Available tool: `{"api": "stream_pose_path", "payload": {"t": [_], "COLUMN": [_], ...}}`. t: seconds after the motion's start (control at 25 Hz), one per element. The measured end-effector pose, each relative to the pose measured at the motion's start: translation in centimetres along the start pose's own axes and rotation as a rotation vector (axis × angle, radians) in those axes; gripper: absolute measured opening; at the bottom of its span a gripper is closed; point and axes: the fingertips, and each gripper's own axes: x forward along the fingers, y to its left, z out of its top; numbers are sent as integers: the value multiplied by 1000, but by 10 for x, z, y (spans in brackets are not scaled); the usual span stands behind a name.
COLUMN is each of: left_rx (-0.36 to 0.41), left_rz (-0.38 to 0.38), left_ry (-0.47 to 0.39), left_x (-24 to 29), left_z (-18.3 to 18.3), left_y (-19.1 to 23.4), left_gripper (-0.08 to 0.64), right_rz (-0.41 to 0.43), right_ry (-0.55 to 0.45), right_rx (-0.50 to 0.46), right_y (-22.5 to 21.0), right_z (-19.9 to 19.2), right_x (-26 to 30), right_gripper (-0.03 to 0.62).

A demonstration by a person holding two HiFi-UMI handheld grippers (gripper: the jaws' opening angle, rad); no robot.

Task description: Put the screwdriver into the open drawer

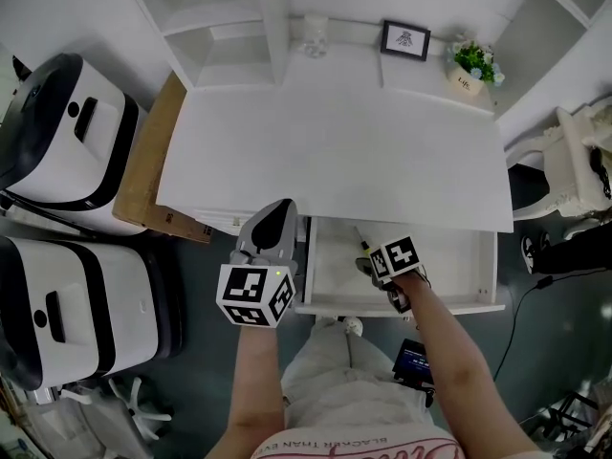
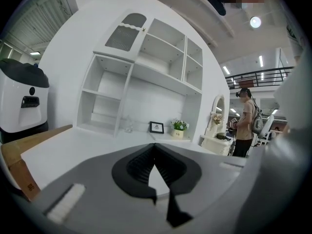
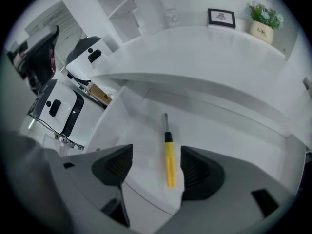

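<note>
The right gripper has its fingers spread wide with nothing pressed between them. Straight below the gap, on the floor of the open drawer, lies the screwdriver, loose and touched by neither finger. Its yellow handle is the end nearest the fingers. A black collar and then the grey shaft run on away from them toward the back of the drawer, so its long axis follows the line the gripper points along and lies crosswise to the direction the fingers close in. The handle sits off centre, near the finger on the right of the right gripper view, with bare drawer floor showing between them.

The left gripper has its fingertips closed together on nothing. In the head view it hangs off to the left of the drawer, at the front edge of the white desk top, and points roughly level toward the shelves, a small picture frame and a potted plant at the back.

The right hand is much the nearer to the tool. With the screwdriver already in the drawer, the placing looks done. Lifting the right fingers straight out should clear the handle, while any drift toward that nearer finger could nudge it.
</note>
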Motion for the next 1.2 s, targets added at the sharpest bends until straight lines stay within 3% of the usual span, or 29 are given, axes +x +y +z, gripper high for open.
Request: {"api": "stream_pose_path", "payload": {"t": [0.32, 1.0, 1.2], "left_rx": [20, 89, 104], "left_rz": [-17, 5, -9], "left_ry": [-12, -126, -147], "left_x": [-4, -9, -8], "left_z": [7, 67, 78], "left_y": [-19, -43, -51], "left_gripper": [9, 9, 9], "right_rz": [-8, -75, -81], "right_ry": [-93, -238, -297], "right_rx": [-52, -214, -239], "right_y": [-1, -9, -3], "right_z": [18, 46, 56], "right_x": [-32, -111, -133], "right_gripper": [297, 144, 62]}}
